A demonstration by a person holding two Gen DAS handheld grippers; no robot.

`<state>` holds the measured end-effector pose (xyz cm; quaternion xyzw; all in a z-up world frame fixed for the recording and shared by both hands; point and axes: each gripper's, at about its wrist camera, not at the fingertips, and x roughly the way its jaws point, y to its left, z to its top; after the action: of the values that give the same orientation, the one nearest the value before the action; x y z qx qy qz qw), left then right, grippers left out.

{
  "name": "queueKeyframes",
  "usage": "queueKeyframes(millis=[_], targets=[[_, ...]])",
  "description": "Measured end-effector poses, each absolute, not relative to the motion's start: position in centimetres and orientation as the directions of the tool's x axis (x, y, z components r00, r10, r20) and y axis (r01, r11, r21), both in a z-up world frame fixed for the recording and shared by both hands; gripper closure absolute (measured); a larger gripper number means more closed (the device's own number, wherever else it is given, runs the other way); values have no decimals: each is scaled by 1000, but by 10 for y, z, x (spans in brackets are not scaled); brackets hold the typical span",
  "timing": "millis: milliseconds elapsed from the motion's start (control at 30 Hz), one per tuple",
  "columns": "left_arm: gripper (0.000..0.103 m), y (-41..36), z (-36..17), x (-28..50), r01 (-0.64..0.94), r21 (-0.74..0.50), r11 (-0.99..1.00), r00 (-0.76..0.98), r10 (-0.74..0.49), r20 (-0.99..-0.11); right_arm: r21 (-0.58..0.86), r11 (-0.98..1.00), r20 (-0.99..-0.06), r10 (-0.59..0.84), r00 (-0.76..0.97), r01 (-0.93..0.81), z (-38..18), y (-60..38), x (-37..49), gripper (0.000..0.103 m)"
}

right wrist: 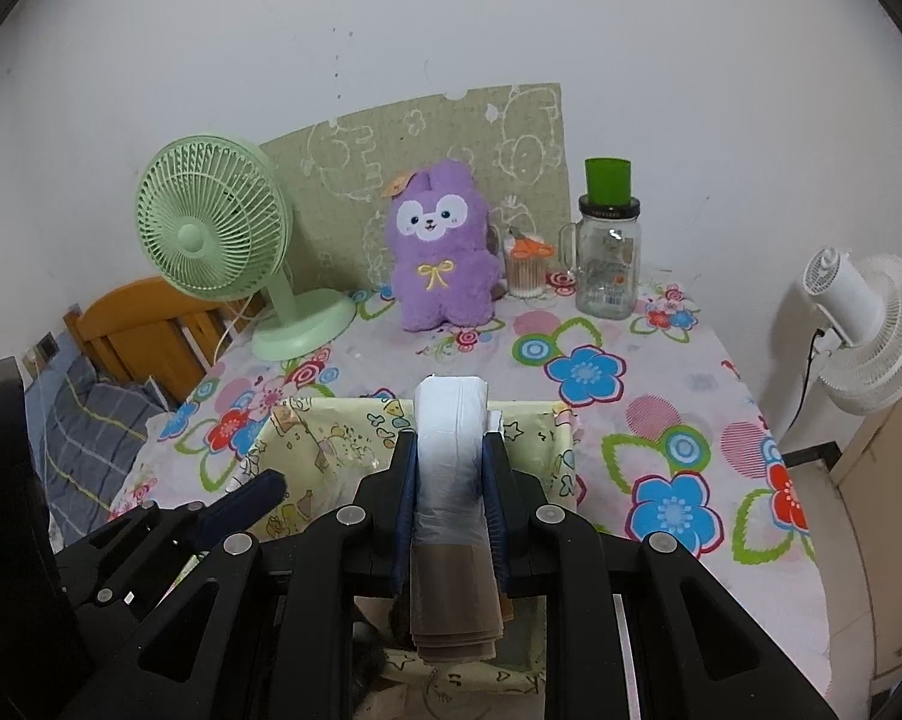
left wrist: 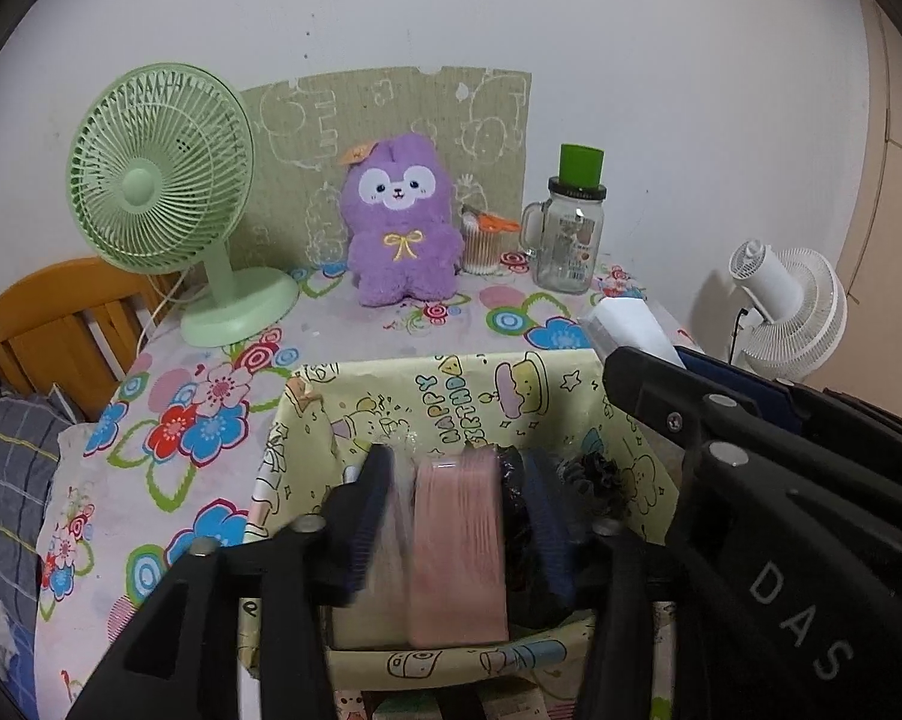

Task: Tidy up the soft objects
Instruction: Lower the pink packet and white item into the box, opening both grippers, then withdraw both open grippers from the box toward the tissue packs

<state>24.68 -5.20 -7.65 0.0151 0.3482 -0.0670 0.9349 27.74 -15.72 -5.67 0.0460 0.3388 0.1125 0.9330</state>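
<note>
A box lined with yellow birthday paper (left wrist: pixel 451 396) (right wrist: pixel 325 438) stands at the table's near edge. My left gripper (left wrist: pixel 460 462) hangs inside it, jaws apart, with a blurred pink plastic-wrapped pack (left wrist: pixel 457 546) between the pads and a gap on the left side. A black frilly item (left wrist: pixel 595 480) lies in the box to the right. My right gripper (right wrist: pixel 450 444) is shut on a wrapped pack (right wrist: pixel 451 420), white at the top and tan below, just above the box's right part. A purple plush (left wrist: pixel 400 228) (right wrist: pixel 442 252) sits upright at the back.
On the floral tablecloth (right wrist: pixel 661 420) stand a green desk fan (left wrist: pixel 169 192), a glass jar (left wrist: pixel 568 240) with a green cup on top, and a swab tub with orange scissors (left wrist: pixel 484 240). A white fan (right wrist: pixel 865 324) stands off the right edge, a wooden headboard (left wrist: pixel 49 324) at left.
</note>
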Motion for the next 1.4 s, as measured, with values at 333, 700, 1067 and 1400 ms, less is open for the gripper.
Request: queueKeyframes(millis=[333,700,1067,1400], targets=[[18,-42,-85,249,113,2,994,730,-82,-679,194,952,-648,304,698,-236,-71,-144,293,80],[11,-33,-87,247,116,19,993,720,-70,-690,184,950,-678,309,667,-253,-83,-129,297,36],[7,-27,-78,231,129,-31,991,729,-116,-675,88,968,-662,232,713,-234,-70,-125,270,14],[1,-27,-64,198,140,-26,990,755,-123,-644,52,978,-638,188,747,-203,-52,-129,230,11]])
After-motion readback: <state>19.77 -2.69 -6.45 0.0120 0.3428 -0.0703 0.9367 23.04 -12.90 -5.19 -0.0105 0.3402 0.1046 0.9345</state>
